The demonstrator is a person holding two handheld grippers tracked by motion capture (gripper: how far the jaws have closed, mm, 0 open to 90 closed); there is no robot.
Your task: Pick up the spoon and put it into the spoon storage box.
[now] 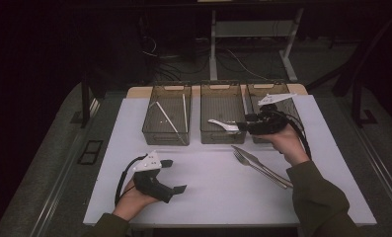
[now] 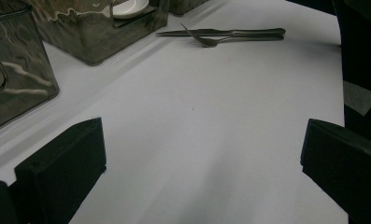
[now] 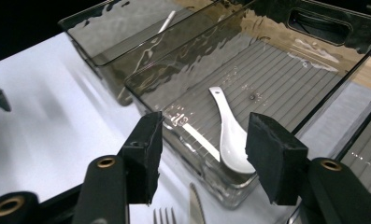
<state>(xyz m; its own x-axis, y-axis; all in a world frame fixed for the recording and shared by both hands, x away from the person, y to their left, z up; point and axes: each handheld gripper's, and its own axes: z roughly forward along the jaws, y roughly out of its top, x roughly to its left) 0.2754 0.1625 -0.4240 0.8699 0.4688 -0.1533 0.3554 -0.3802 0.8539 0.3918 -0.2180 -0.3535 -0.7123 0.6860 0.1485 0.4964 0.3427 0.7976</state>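
A white spoon [image 1: 224, 125] [image 3: 230, 140] lies in the middle clear bin [image 1: 220, 139] [image 3: 276, 51], near its front right corner. My right gripper [image 1: 244, 122] [image 3: 204, 149] hovers over that bin's front right edge, open, with nothing between its pads; the spoon lies beyond and below them. On the white table in front of the bins lie a metal fork [image 1: 248, 162] [image 2: 211, 41] and knife [image 1: 262, 165] [image 2: 230, 32], side by side. My left gripper [image 1: 175, 175] [image 2: 202, 158] rests low over the table at the front left, open and empty.
The left bin [image 1: 165, 141] [image 3: 117, 28] holds white sticks [image 1: 166, 118]. A right bin [image 1: 282, 89] stands behind my right hand. The table's front edge is close to both forearms; a dark floor with desk legs and cables lies behind.
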